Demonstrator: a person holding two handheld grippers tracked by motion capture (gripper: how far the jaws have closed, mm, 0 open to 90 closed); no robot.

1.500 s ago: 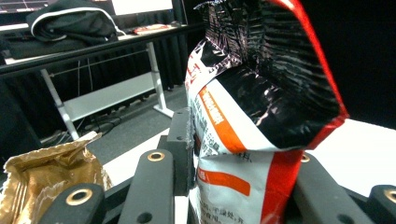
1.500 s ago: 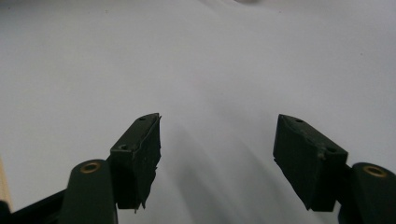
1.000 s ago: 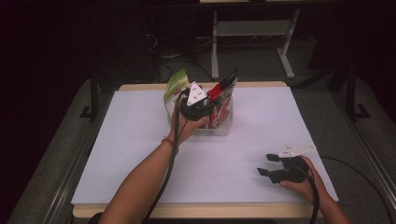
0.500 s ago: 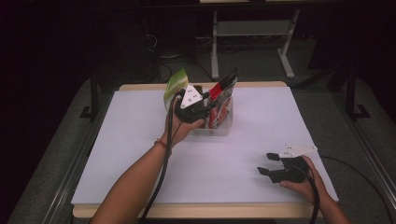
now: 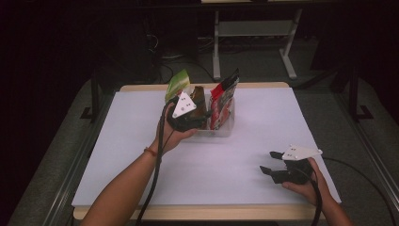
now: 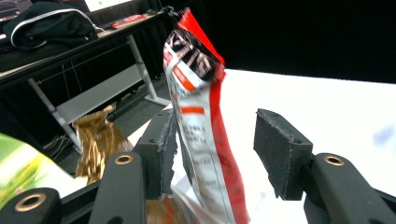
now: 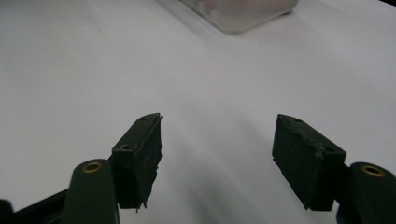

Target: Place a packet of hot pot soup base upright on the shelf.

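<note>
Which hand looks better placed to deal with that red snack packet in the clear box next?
Left. The left gripper is at the clear box, its jaws just opening around the red packet. The right gripper rests far off, open over bare table.

**Bright desk, dark room**

We see the white desk (image 5: 263,141) lit from above and nearly washed out, while the room around it sinks into near-black. In the left gripper view the red packet (image 6: 201,116) is sharp, the green packet (image 6: 18,172) at the edge a blur. In the right gripper view the clear tub (image 7: 238,11) is soft and hazy, and faint shadows trail from the fingers (image 7: 140,154).
</note>
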